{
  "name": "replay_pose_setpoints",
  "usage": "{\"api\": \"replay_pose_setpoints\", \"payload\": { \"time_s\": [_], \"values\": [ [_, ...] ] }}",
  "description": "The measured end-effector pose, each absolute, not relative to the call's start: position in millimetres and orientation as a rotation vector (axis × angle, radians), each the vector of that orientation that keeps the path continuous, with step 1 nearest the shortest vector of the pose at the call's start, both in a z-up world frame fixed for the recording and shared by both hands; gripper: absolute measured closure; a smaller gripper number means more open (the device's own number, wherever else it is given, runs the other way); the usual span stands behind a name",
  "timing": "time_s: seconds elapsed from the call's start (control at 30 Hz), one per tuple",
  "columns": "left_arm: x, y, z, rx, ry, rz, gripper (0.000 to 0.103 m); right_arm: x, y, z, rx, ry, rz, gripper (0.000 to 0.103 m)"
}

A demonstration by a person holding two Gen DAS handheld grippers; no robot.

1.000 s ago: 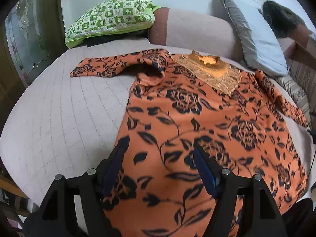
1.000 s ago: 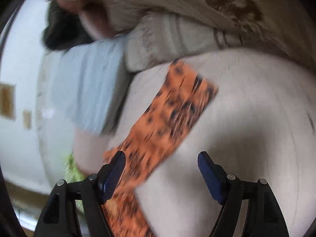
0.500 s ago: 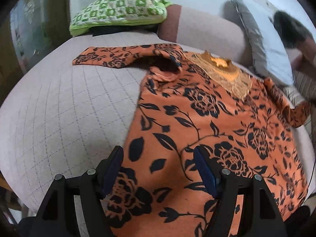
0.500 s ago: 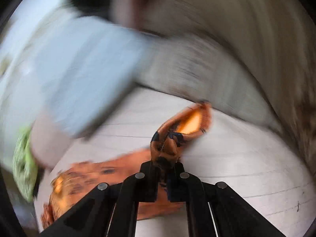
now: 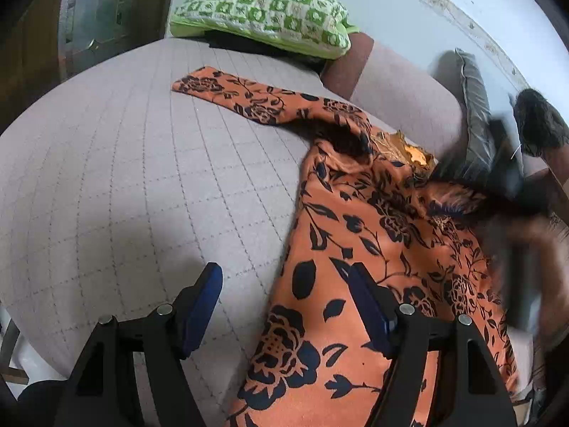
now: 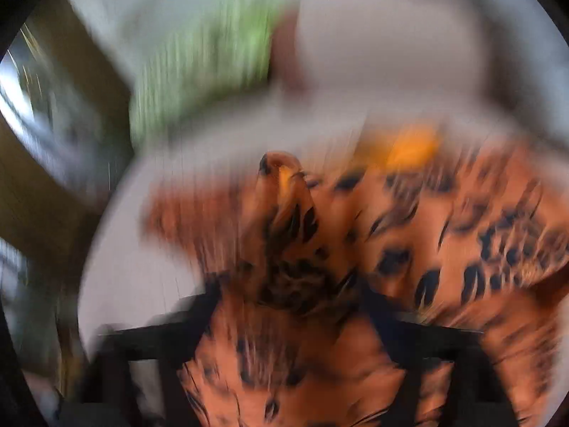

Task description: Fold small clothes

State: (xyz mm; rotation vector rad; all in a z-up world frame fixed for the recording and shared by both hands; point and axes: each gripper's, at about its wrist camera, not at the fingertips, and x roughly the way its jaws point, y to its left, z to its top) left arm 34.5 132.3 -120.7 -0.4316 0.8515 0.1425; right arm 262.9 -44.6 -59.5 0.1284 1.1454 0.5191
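Note:
An orange dress with black flowers lies flat on the grey quilted bed. Its left sleeve stretches out to the far left. My left gripper is open and empty, low over the dress's left edge. In the right wrist view, heavily blurred, the right sleeve rises bunched from my right gripper, over the dress body. The fingers are blurred and partly covered by cloth. A dark blurred shape at the right of the left wrist view is probably my right gripper.
A green checked pillow lies at the head of the bed. A beige bolster, a grey cushion and a dark furry thing line the far right. A dark wooden door stands at the left.
My right gripper shut on the right sleeve's end and swung it over the dress body. My left gripper has moved left toward the dress's left edge, still open.

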Motion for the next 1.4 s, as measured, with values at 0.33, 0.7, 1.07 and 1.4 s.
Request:
{"api": "replay_pose_setpoints", "payload": {
  "time_s": [0.33,0.7,1.07,1.4],
  "values": [
    [37.9,119.7,-116.6,-0.42,0.842,0.113,0.029,141.0,-183.1,-62.9,0.505,1.073,0.558,0.014],
    [171.6,52.3,-93.5,-0.381,0.914,-0.054,0.025,9.1,-372.2,-120.8,0.762,1.081,0.335,0.014],
    [268.4,55.1,-141.2,-0.349,1.1,0.106,0.097,60.7,-395.3,-32.1,0.546,0.897,0.321,0.014],
    [273.9,55.4,-143.0,-0.269,1.085,0.084,0.097,333.9,-364.6,-98.3,0.571,1.11,0.322,0.018]
  ]
}}
